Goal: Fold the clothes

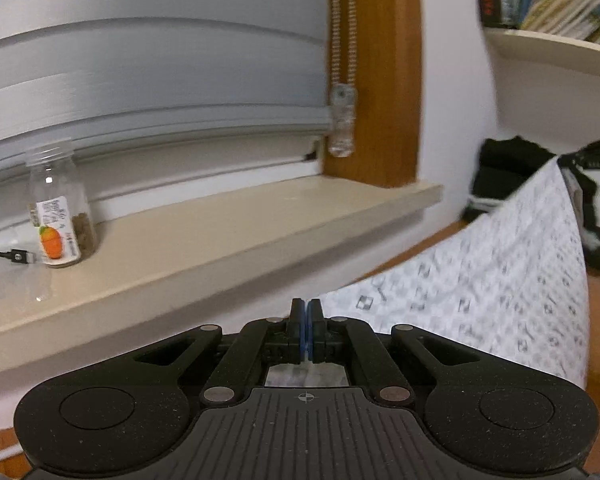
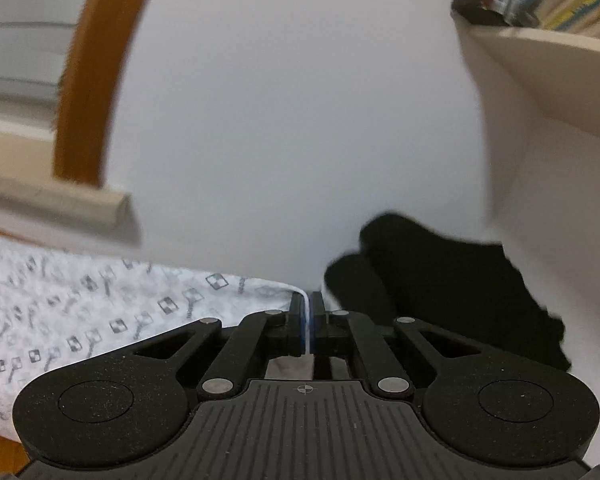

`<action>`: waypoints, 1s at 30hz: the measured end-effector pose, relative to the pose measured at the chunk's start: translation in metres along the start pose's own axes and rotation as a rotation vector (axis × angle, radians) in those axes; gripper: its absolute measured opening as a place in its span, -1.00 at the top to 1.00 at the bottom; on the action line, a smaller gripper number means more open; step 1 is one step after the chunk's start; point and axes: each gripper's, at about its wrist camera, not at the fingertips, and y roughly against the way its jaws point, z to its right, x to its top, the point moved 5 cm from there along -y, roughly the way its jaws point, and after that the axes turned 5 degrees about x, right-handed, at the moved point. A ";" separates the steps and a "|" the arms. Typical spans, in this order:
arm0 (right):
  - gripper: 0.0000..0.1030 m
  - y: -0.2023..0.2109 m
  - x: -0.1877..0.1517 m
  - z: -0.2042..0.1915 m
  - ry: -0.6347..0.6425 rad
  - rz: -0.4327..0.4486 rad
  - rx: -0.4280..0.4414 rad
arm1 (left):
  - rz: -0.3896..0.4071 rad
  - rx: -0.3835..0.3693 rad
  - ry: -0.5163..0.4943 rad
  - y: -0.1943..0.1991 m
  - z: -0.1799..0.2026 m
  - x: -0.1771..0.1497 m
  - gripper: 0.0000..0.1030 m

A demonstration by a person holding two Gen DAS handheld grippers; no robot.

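From my station, the left gripper [image 1: 306, 302] shows its blue pads pressed flat together; the patterned cloth [image 1: 500, 280] spreads off to its right, and a patch of it shows through the opening behind the pads, but whether any fabric is actually pinched I cannot tell, since no edge is visible between them. The right gripper [image 2: 309, 300] is pinching a thin white edge of the same cloth [image 2: 100, 312], which runs away to the left in that view and is cut off by the picture border. Both views are blurred, so the print reads only as small grey squares and strokes. A dark garment [image 2: 440, 280] lies against the wall beyond the right gripper, its shape unclear. On the windowsill [image 1: 260, 232] stands a clear jar [image 1: 58, 204] beside a cable end [image 1: 18, 257].
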 end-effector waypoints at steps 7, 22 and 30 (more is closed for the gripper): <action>0.49 -0.124 -0.006 -0.029 0.000 -0.173 -0.031 | -0.188 0.087 0.018 -0.054 -0.011 -0.032 0.92; 0.14 -0.135 -0.079 -0.038 -0.110 -0.170 0.141 | -0.155 0.052 0.006 -0.043 -0.008 -0.029 0.83; 0.53 -0.151 -0.089 0.023 -0.210 -0.129 -0.257 | -0.062 0.129 0.050 -0.028 -0.022 -0.016 1.00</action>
